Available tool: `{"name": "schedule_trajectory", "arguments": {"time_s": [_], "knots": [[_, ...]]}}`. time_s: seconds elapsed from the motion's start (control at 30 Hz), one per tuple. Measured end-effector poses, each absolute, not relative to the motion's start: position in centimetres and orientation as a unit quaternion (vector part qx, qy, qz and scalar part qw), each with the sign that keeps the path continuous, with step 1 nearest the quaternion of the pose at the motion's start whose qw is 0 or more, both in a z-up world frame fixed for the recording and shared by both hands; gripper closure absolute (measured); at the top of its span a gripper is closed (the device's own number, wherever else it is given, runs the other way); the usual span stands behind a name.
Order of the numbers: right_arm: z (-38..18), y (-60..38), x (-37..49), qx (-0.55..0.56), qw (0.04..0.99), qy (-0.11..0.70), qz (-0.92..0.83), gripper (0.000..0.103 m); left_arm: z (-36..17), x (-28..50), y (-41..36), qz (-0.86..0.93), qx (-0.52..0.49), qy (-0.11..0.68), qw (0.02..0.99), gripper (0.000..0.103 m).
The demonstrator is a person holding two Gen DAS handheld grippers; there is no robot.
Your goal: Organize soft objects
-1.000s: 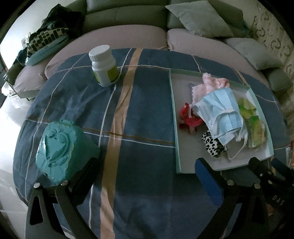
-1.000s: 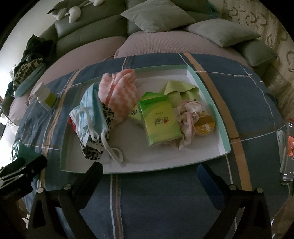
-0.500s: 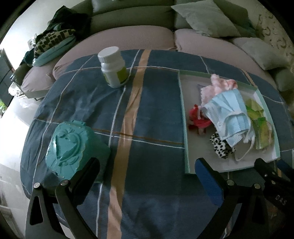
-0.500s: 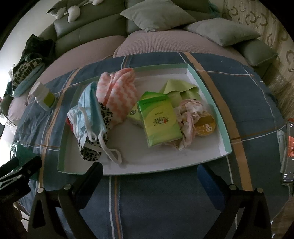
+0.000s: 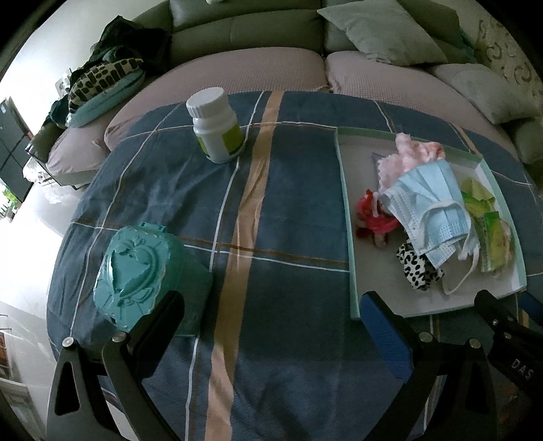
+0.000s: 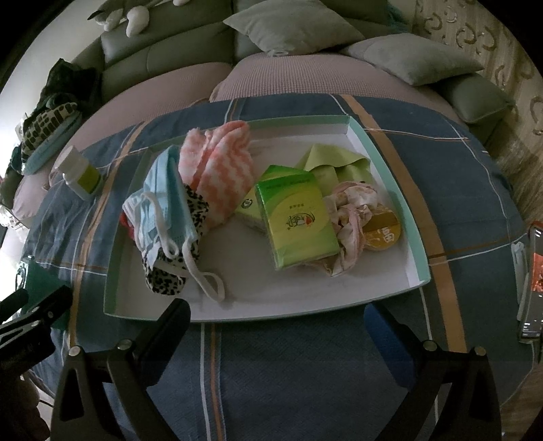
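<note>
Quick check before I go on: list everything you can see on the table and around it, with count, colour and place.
tray: 1, white with mint rim, on the tablecloth
face mask: 1, light blue, left part of tray
fuzzy cloth: 1, pink and white, back left of tray
spotted fabric: 1, black and white, under the mask
red item: 1, red, beside the mask
tissue packs: 2, green, tray centre
green cloth: 1, behind the packs
floral fabric: 1, pale pink, right of packs
round cup: 1, yellow lid, right of tray
bottle: 1, white, far left
heart box: 1, teal, near left
tablecloth: 1, blue plaid
sofa cushions: several, grey-green, behind
left gripper: open, empty
right gripper: open, empty
</note>
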State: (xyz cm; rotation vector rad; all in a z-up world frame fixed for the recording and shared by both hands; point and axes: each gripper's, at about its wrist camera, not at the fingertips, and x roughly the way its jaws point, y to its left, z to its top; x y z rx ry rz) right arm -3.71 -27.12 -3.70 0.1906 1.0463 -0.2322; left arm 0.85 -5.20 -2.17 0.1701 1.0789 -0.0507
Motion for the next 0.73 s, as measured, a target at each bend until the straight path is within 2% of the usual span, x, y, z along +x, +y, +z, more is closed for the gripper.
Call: {"name": "schedule_trajectory", "arguments": {"time_s": [0.73], "knots": [[-3.79, -27.48, -3.69, 0.097, 0.853, 0.5, -0.116, 0.0, -1.57, 0.15, -6.02, -0.024, 0.114, 0.491, 0.863, 0.0]]}}
